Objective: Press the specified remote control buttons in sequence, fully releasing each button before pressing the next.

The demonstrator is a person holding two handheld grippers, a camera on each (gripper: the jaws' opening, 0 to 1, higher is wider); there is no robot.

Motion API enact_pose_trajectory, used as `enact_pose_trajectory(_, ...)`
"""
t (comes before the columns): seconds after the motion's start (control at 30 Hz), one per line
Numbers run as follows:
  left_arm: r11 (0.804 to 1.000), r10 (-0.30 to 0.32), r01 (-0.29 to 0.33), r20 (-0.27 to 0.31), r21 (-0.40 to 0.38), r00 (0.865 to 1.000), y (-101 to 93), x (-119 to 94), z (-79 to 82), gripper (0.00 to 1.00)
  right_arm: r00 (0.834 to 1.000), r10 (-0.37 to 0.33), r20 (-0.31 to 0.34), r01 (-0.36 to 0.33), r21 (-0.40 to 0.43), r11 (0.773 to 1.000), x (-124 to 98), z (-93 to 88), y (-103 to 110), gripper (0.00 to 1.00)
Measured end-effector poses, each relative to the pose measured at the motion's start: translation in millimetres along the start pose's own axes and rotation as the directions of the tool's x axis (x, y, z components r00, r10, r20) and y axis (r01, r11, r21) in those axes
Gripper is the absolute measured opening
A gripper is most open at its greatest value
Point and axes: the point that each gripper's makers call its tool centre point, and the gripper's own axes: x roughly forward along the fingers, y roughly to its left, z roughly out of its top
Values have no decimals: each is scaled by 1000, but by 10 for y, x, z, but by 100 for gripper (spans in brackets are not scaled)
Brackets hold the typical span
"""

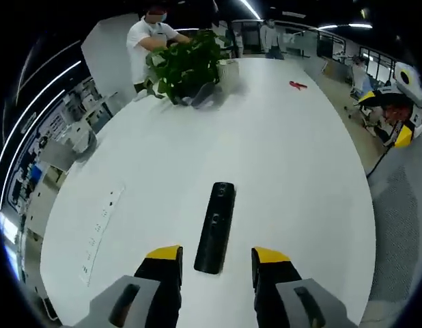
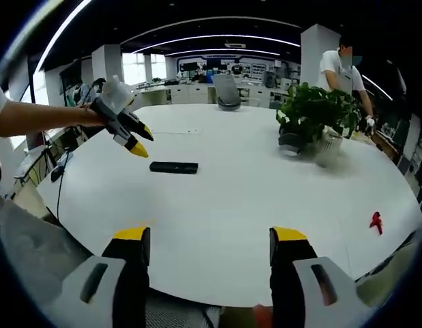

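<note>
One slim glossy black remote (image 1: 215, 226) flat on smooth white table (image 1: 293, 157).

Beyond my work, a leafy potted plant (image 2: 313, 116) stood on the white table (image 2: 252, 198); a person in white (image 1: 148, 41) leaned over it. A small red object (image 2: 375, 221) lay well apart.
</note>
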Motion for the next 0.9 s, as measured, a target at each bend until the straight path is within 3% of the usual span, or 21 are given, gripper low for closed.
enact_pose_trajectory(0.13,998,-58,57,-42,-20,997,14,179,-85,38,1000,-11,-1,11,3,1000,-6,-2,-20,74)
enact_pose_trajectory(0.43,992,-125,120,-120,-43,985,99,466,-284,38,1000,-25,-10,25,5,1000,-3,-15,-54,73)
enact_pose_trajectory(0.9,989,-145,142,-178,-30,973,55,611,-406,31,999,-27,-24,27,7,1000,4,-28,-55,72)
